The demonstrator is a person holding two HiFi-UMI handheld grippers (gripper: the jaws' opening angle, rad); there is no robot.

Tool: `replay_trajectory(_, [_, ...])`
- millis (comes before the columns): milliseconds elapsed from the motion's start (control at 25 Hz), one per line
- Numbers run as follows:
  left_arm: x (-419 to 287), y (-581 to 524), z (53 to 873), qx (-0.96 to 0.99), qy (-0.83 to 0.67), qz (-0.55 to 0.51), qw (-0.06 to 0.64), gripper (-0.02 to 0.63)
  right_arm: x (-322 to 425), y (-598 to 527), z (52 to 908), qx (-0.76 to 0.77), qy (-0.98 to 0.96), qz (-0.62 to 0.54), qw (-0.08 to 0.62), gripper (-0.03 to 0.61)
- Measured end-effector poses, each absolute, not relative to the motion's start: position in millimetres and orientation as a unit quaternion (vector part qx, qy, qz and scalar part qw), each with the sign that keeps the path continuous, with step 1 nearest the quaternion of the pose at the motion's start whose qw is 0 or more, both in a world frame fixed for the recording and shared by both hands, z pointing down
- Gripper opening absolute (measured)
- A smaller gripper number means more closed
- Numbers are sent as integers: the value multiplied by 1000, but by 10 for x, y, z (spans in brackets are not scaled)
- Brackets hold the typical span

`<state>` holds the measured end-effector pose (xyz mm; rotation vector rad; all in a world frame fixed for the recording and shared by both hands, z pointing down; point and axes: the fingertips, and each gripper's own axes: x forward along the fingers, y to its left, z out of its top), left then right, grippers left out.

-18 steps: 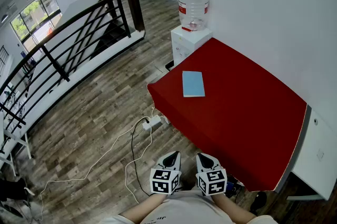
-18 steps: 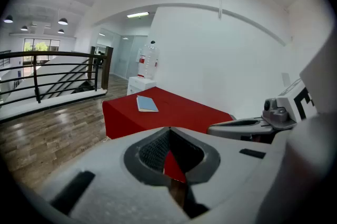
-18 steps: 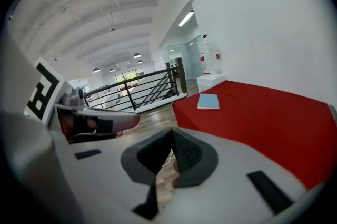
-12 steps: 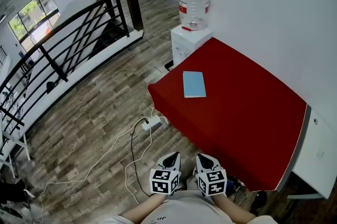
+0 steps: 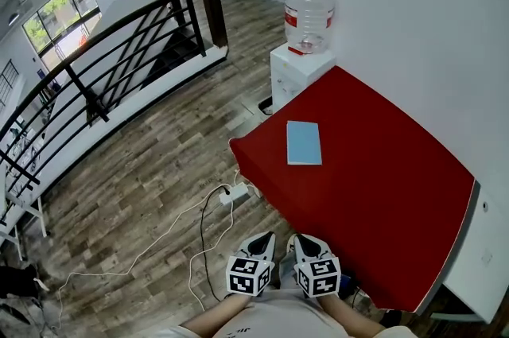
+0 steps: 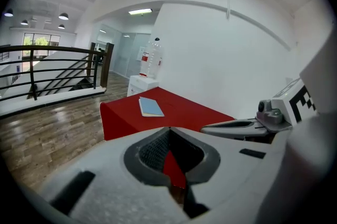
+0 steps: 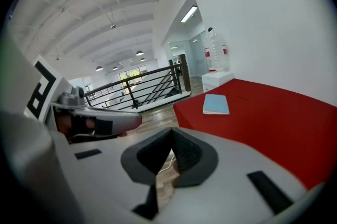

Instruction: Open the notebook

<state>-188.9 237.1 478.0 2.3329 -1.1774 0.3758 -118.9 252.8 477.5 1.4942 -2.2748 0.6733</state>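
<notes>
Unmoved, the closed light-blue notebook [image 5: 304, 142] lies on the red-covered counter [image 5: 382, 193]; a clear plastic jug [image 5: 309, 6] tops the white cabinet [image 5: 290, 74]; my left tool [image 5: 264, 237] and right tool [image 5: 297, 239] are pinched together, empty.

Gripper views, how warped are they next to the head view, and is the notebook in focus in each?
Head view: mild bowing at the edges, even daylight, notebook sharp on the red table. Left gripper view: heavy fisheye, dark corners, left tool soft up close, notebook small but clear. Right gripper view: same fisheye, right tool soft, notebook clear.
</notes>
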Motion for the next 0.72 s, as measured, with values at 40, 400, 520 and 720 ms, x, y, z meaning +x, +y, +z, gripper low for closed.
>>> replay_trajectory(40, [-1875,2264,4782,854,-435,138,249,6,-1171,2411,4761,523,-802,235,167,6])
replay_trajectory(400, [-1528,1222,4788,843,-453,144,252,6,-756,1355,4710,516,-807,232,169,6])
replay_trajectory(520, [-1329,910,4757,844,-450,145,251,6,-559,1056,4674,518,-806,232,167,6])
replay_trajectory(720, [-1089,598,4651,845,-456,142,239,6,-303,777,4620,518,-807,231,167,6])
